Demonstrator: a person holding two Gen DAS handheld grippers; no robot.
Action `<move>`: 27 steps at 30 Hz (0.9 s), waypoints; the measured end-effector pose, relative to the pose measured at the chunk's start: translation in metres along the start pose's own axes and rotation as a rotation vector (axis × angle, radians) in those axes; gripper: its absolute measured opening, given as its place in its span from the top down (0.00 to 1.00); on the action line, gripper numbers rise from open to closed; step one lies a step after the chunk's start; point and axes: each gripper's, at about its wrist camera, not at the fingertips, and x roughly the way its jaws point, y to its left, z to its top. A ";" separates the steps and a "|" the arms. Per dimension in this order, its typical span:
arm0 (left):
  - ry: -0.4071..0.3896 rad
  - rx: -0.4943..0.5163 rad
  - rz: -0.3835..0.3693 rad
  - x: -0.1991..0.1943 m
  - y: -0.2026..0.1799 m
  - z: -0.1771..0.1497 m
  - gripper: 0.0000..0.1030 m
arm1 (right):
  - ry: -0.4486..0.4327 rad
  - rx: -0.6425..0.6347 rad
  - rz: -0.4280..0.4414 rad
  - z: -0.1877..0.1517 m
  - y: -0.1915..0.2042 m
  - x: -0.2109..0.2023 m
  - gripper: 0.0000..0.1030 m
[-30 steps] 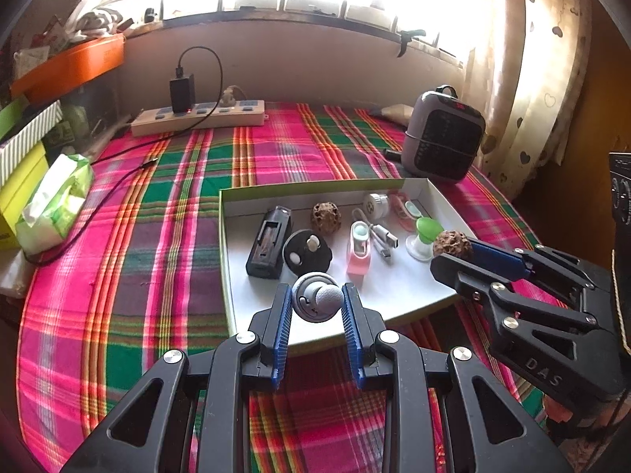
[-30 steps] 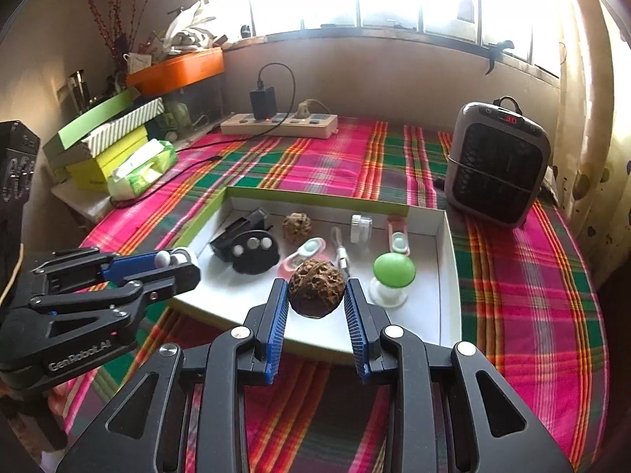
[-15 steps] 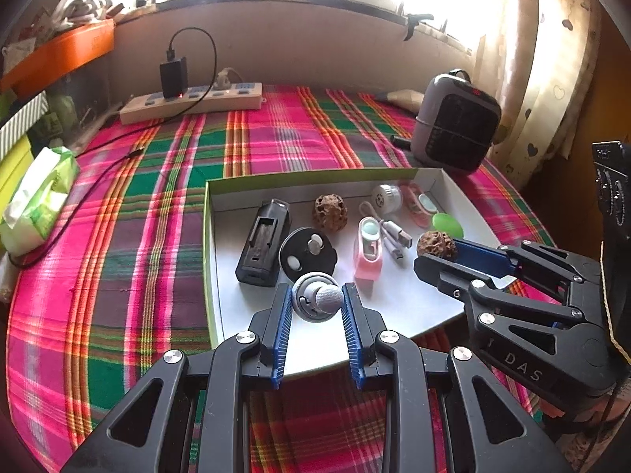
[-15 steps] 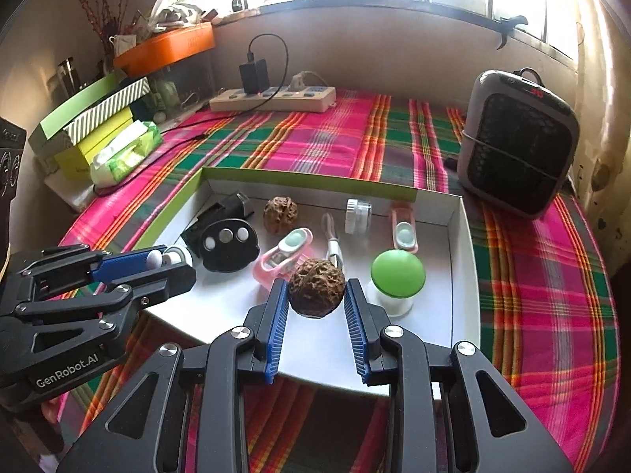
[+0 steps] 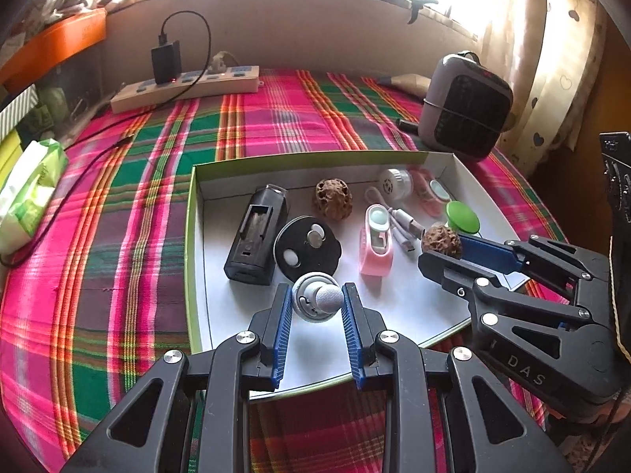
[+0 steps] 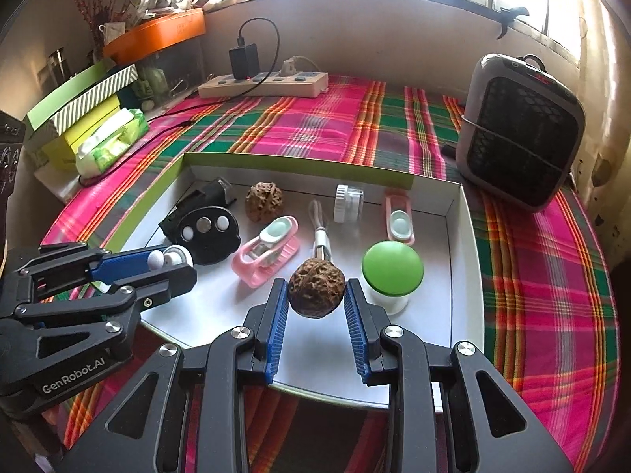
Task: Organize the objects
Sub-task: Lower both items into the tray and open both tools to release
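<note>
Left wrist view shows the left gripper [image 5: 316,302] pinching a small silver knob [image 5: 318,302], and it has come down closer over the white tray [image 5: 394,307] than a moment ago. The right gripper [image 6: 316,294] has dropped too, its jaws squeezing a brown walnut [image 6: 316,293] above the tray floor beside the green mushroom toy [image 6: 391,272]. Both things look about ready to be set down inside.
</note>
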 end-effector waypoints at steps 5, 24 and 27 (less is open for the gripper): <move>0.001 0.003 0.007 0.001 0.000 0.001 0.77 | 0.011 -0.008 -0.020 -0.002 0.000 0.004 0.70; 0.016 0.016 0.041 0.007 0.000 0.000 0.77 | 0.013 -0.007 -0.031 -0.004 0.001 0.005 0.70; 0.016 0.014 0.040 0.005 0.000 0.000 0.77 | 0.013 -0.005 -0.029 -0.004 0.001 0.005 0.70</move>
